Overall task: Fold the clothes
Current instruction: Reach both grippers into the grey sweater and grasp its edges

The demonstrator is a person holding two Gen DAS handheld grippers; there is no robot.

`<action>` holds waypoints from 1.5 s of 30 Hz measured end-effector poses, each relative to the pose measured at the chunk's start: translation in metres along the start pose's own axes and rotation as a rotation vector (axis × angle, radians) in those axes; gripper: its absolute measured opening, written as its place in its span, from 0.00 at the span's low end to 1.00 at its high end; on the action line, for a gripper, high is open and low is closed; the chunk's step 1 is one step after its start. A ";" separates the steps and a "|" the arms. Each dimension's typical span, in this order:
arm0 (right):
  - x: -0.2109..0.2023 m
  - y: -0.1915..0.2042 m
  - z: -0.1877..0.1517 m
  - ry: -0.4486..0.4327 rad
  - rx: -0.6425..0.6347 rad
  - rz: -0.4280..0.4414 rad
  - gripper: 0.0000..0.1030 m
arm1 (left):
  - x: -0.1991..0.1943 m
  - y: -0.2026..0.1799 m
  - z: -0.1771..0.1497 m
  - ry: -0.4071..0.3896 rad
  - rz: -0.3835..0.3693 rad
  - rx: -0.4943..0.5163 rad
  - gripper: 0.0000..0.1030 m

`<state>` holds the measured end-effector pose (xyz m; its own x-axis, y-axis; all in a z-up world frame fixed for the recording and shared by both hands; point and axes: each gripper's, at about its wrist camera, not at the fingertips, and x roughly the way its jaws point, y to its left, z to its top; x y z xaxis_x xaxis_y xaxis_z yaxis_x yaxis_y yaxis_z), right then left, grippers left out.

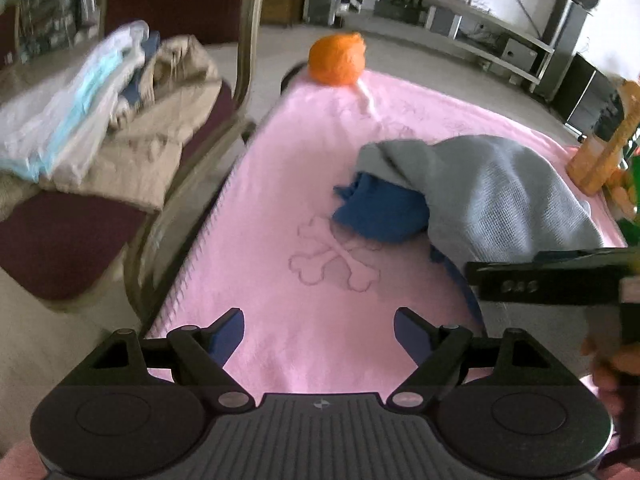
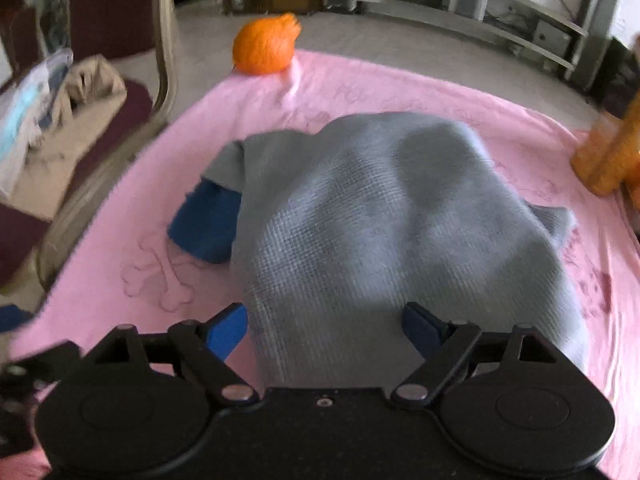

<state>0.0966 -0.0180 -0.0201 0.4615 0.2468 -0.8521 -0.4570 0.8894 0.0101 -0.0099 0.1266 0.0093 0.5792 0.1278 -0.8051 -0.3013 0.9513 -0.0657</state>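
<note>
A grey knitted garment (image 2: 360, 220) lies bunched on the pink cloth-covered table (image 2: 120, 184), partly over a blue garment (image 2: 204, 220). Both also show in the left wrist view, the grey one (image 1: 500, 188) at the right and the blue one (image 1: 380, 212) beside it. My right gripper (image 2: 324, 328) is open, its blue fingers either side of the grey garment's near edge. My left gripper (image 1: 318, 332) is open and empty over the bare pink cloth (image 1: 280, 200), left of the garments. The right gripper's black body (image 1: 560, 276) shows at the right edge of the left view.
An orange ball-like object (image 2: 266, 46) sits at the table's far edge. An orange bottle (image 2: 608, 152) stands at the right. A chair (image 1: 132, 168) at the left holds a pile of beige and white clothes (image 1: 100, 120). Shelving stands at the back of the room.
</note>
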 end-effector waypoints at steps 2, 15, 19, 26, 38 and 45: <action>0.011 0.008 -0.001 0.019 -0.044 -0.012 0.93 | 0.001 0.003 0.001 0.006 0.000 -0.011 0.79; -0.066 -0.030 0.053 -0.101 0.227 0.123 0.13 | 0.006 0.026 0.009 -0.002 -0.009 -0.134 0.79; -0.129 -0.045 0.099 -0.225 0.375 0.306 0.13 | -0.002 0.037 0.013 -0.070 -0.033 -0.223 0.77; -0.274 -0.069 0.173 -0.565 0.423 0.501 0.13 | -0.057 0.050 0.028 -0.227 -0.120 -0.264 0.78; -0.236 -0.271 0.031 -0.641 0.503 0.456 0.19 | -0.061 -0.015 0.009 -0.188 -0.182 -0.032 0.78; -0.107 -0.343 -0.124 -0.333 1.007 0.317 0.43 | -0.028 -0.050 -0.007 -0.061 -0.147 0.071 0.78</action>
<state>0.1098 -0.3975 0.0026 0.6840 0.4751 -0.5536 0.1672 0.6365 0.7529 -0.0160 0.0736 0.0307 0.6585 0.0008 -0.7526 -0.1568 0.9782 -0.1361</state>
